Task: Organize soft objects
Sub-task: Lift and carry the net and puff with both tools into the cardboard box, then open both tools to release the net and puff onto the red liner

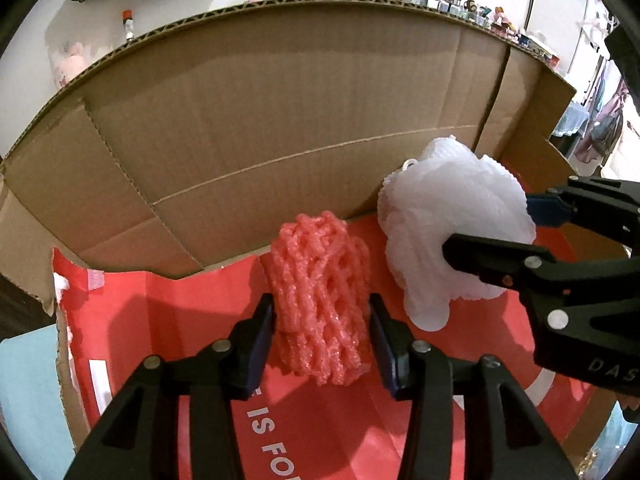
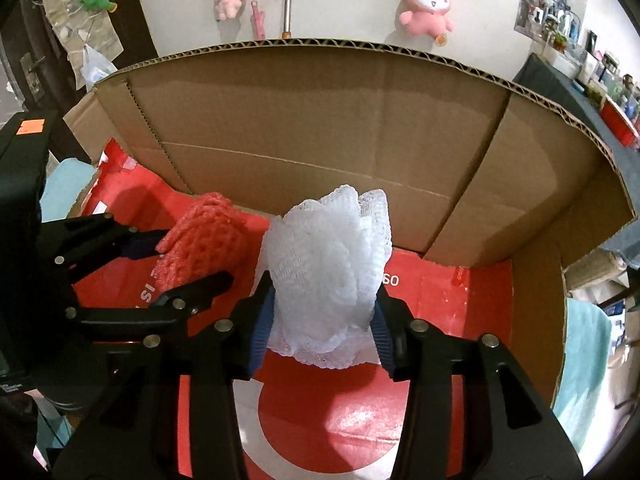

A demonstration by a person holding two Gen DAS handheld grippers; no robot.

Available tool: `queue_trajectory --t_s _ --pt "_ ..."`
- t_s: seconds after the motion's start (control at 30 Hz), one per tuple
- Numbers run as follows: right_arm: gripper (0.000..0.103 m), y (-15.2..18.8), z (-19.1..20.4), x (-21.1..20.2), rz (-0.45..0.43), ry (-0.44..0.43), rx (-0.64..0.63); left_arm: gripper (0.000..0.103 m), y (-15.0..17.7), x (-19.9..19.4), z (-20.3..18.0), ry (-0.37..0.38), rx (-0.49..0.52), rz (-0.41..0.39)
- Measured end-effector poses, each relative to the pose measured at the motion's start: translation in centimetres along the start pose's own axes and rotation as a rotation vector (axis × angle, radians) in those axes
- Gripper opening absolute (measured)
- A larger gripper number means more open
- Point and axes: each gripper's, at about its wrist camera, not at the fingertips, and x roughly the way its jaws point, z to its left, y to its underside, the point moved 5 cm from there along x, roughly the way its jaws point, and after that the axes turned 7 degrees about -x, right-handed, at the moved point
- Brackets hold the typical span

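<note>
Both grippers are down inside the cardboard box (image 1: 280,120) now, over its red printed floor (image 1: 168,320). The left gripper (image 1: 322,328) has the pink foam net (image 1: 320,300) between its fingers: the left pad touches the net's side, but on the right a thin gap shows, so the jaws look narrow and barely loose around it. The net stands near the box's back wall, towards the left side.

The right gripper (image 2: 324,316) straddles the white foam net (image 2: 332,264), a fluffy bundle just right of the pink one. Its blue pads (image 2: 262,320) sit against both sides of the bundle's lower part; whether they squeeze or merely touch, I cannot tell. The white net's bottom hangs close over the red floor. The two nets stand side by side, just apart.
</note>
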Motion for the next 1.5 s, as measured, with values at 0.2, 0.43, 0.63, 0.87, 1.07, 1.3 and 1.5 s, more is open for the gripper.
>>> queue_trajectory --t_s 0.2,0.43,0.63,0.87,1.07,1.3,1.5 --pt "0.046 0.1 0.1 -0.2 -0.001 0.009 0.003 0.050 -0.4 -0.3 0.1 0.000 -0.008 0.002" --pt "0.053 0.1 0.2 -0.4 -0.003 0.032 -0.013 0.062 -0.9 -0.4 1.8 0.004 -0.020 -0.009" --pt "0.060 0.1 -0.1 -0.5 0.002 0.038 0.012 0.070 -1.2 -1.0 2.7 -0.005 -0.036 -0.026" --pt "0.063 0.2 -0.5 -1.4 -0.005 0.053 0.035 0.080 -0.6 -2.9 2.4 -0.014 -0.052 -0.059" --pt "0.065 0.4 -0.5 -3.7 -0.030 0.066 0.057 0.089 -0.7 -6.0 2.2 -0.014 -0.081 -0.117" --pt "0.076 0.7 0.3 -9.4 -0.108 0.091 0.056 0.101 0.3 -12.2 1.3 -0.008 -0.112 -0.226" --pt "0.084 2.0 1.7 -15.3 -0.203 0.102 0.048 0.103 2.0 -18.0 -0.2 0.030 -0.124 -0.332"
